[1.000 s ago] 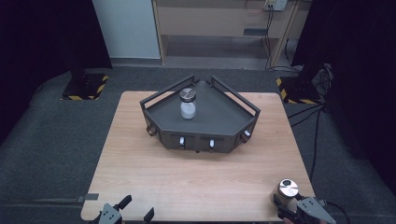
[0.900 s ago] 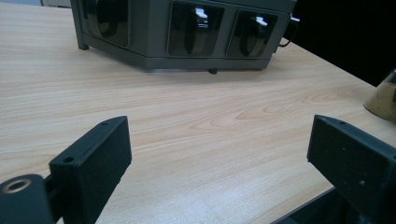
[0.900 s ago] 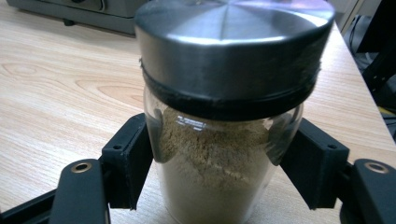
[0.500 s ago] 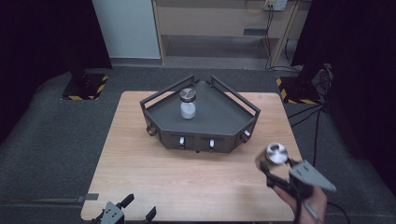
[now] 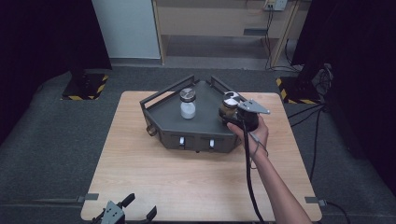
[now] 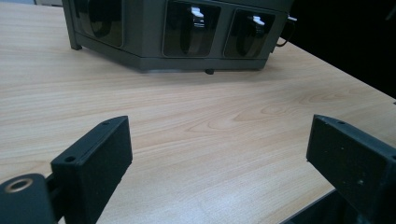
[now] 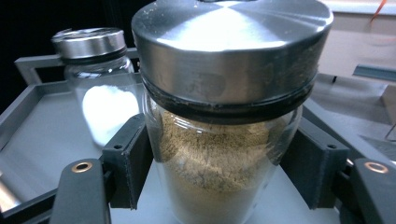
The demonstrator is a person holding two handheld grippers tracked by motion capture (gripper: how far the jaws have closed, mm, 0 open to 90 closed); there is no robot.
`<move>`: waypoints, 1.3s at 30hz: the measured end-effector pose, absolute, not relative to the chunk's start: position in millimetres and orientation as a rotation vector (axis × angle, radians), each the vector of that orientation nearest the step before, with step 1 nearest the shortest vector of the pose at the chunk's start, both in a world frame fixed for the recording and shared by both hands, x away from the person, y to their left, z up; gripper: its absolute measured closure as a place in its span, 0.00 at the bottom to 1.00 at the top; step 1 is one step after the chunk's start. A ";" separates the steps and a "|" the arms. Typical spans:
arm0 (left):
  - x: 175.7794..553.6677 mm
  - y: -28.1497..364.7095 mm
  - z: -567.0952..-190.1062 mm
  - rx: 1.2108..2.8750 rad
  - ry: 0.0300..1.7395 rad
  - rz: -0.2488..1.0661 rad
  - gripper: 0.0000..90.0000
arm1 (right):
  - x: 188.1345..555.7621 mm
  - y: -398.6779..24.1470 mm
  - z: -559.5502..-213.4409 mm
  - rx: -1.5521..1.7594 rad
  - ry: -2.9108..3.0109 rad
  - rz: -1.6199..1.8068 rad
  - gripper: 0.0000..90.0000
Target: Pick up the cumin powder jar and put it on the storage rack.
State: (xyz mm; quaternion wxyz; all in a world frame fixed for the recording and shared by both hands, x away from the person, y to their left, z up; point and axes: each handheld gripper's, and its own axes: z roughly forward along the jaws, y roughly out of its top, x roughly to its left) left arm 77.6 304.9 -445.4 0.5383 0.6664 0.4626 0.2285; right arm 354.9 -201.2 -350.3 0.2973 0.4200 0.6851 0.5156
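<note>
- The step in hand looks like carrying a spice jar onto the grey rack: the right gripper (image 5: 232,111) grasps the jar of brown powder (image 7: 219,140), its jaws clamped on the glass body just below the steel lid.
- In the high view that jar (image 5: 228,105) is at the right side of the rack (image 5: 201,127), over or just above the tray surface close to the right rail; whether its base touches the tray cannot be told.
- In the right gripper view the jar stands upright between the two black jaws, with grey tray floor showing beneath and behind it.
- A second jar, holding white powder (image 5: 187,103), already stands upright near the middle of the rack, to the left of the carried jar and apart from it.
- The left gripper (image 5: 122,211) rests at the near edge of the table (image 5: 154,186), well apart from the rack; its jaws are spread wide with nothing between them, and the left gripper view looks across bare wood to the rack's front face (image 6: 187,32).
- The next move, as a judgement, calls for lowering the brown jar straight down until its base sits flat on the tray, clear of the right rail and of the white jar.
- Only then should the jaws part, and the hand (image 5: 252,133) draw back toward the near right without tipping the jar.
</note>
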 end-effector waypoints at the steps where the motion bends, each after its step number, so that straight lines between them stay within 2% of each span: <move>1: 77.4 304.6 -445.2 1.588 1.097 0.549 0.07 | 359.3 -198.1 -351.1 1.125 1.822 1.366 0.34; 11: 78.4 303.9 -445.1 1.594 1.093 0.546 0.07 | 377.0 -187.7 -353.7 1.144 1.861 1.307 0.34; 29: 78.5 303.5 -445.5 1.594 1.094 0.544 0.07 | 374.6 -184.7 -374.1 1.087 1.842 1.292 0.33; 35: 78.0 303.7 -445.3 1.593 1.096 0.551 0.07 | 370.7 -185.0 -368.1 1.075 1.892 1.242 0.16; 39: 76.7 303.4 -445.4 1.586 1.096 0.560 0.07 | 360.0 -193.9 -365.2 1.071 1.885 1.255 0.15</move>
